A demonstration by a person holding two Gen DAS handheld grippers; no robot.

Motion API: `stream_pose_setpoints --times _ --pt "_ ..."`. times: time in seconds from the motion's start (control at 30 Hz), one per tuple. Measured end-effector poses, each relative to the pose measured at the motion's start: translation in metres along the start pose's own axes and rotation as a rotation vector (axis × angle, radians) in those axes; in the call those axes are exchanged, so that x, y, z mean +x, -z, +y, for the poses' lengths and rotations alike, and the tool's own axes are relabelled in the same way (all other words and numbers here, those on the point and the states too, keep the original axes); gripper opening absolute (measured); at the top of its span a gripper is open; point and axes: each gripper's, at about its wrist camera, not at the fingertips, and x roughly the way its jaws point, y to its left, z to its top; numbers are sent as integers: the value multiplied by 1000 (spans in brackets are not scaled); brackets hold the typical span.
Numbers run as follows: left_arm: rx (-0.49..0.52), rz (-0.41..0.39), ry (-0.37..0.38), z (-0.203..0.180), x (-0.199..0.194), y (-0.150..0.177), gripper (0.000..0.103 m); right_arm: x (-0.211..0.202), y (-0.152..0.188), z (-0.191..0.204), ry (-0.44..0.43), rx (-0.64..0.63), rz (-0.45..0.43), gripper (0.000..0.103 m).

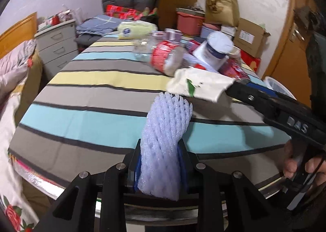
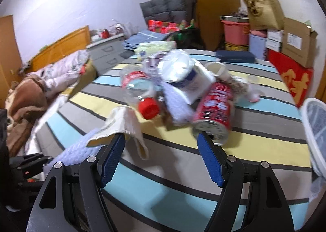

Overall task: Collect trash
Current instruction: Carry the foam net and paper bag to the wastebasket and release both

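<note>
The left gripper (image 1: 161,162) is clamped on 1 foam fruit net (image 1: 165,140), a pale lilac mesh sleeve that stands up out of the pads and twists above them. It looks very light, soft and springy; it has squashed thin where the blue pads pinch it near its lower end. Foam like this should not slip, but a loose end could snag, so a low, firm pinch suits it.

The right gripper (image 2: 161,158) has its 2 fingers spread wide with nothing between them. A crumpled paper wrapper (image 2: 122,126) lies at the tip of its left finger (image 2: 113,160), touching or just overlapping it; the blur leaves that unclear. Paper like this is limp and light, best pinched at a bunched fold.

Beyond the fingertips lies the trash pile on the striped table (image 2: 183,181): 1 red can (image 2: 214,109) just past the right finger (image 2: 209,162), probably rigid and liable to roll, best taken across its body; 1 clear bottle with a red cap (image 2: 148,107), light and slick; 1 white tub (image 2: 187,75) above both. Smaller scraps behind are too blurred to count. 1 white basket (image 2: 313,130) sits far right of the fingers.
</note>
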Motion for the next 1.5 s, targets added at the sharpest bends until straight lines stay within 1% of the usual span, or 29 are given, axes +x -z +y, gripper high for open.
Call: stream_pose_setpoints --times 0.03,0.1,0.13,0.2,0.3,0.37,0.43,0.47,0.5,0.57,0.6,0.63,0.67,0.73,0.77,0.8,0.9,1.0,1.2,1.43,1.5 --pt "-11 -1 -5 3 0 0 30 1 0 4 -7 -19 -2 75" --pt "-42 -4 -35 14 -1 -2 30 6 2 13 29 -83 10 75" --pt "-46 -7 -38 17 -1 -2 30 10 2 16 41 -105 16 75" --pt "-73 -13 -49 25 0 -5 30 15 4 22 31 -141 38 75" --pt "-90 -15 -54 30 3 -11 31 22 3 25 37 -158 71 75" --pt "-91 -19 -56 32 5 -12 31 23 1 27 39 -161 72 75" --pt "-87 -18 -54 33 8 -16 31 25 0 28 40 -161 82 71" --pt "-88 -18 -56 32 9 -17 31 27 -1 28 39 -160 88 64" --pt "-90 -18 -53 33 10 -18 31 29 -1 29 36 -156 93 60" --pt "-88 -20 -52 34 11 -19 31 29 0 31 32 -150 98 42" --pt "-92 -19 -48 34 11 -19 31 30 0 31 36 -150 99 34" --pt "-90 -19 -46 35 12 -20 31 29 1 32 40 -151 97 31" --pt "-93 -21 -45 36 12 -20 31 29 1 33 36 -154 97 24" --pt "-102 -23 -40 36 13 -21 31 28 2 34 30 -153 95 19" --pt "-110 -24 -38 36 13 -22 31 27 2 33 25 -150 93 12" --pt "-113 -27 -35 35 12 -22 31 26 2 32 19 -144 87 10" --pt "-93 -35 -35 28 11 -22 30 23 2 30 22 -130 64 7" --pt "-95 -37 -16 23 9 -22 30 21 2 26 19 -105 52 7" --pt "-83 -66 -6 12 -5 -26 30 8 3 21 3 -59 10 6" --pt "-49 -103 17 -11 -23 -31 30 -13 1 15 20 -38 -42 5" --pt "-38 -102 21 -17 -26 -31 30 -15 2 13 25 -32 -47 5"
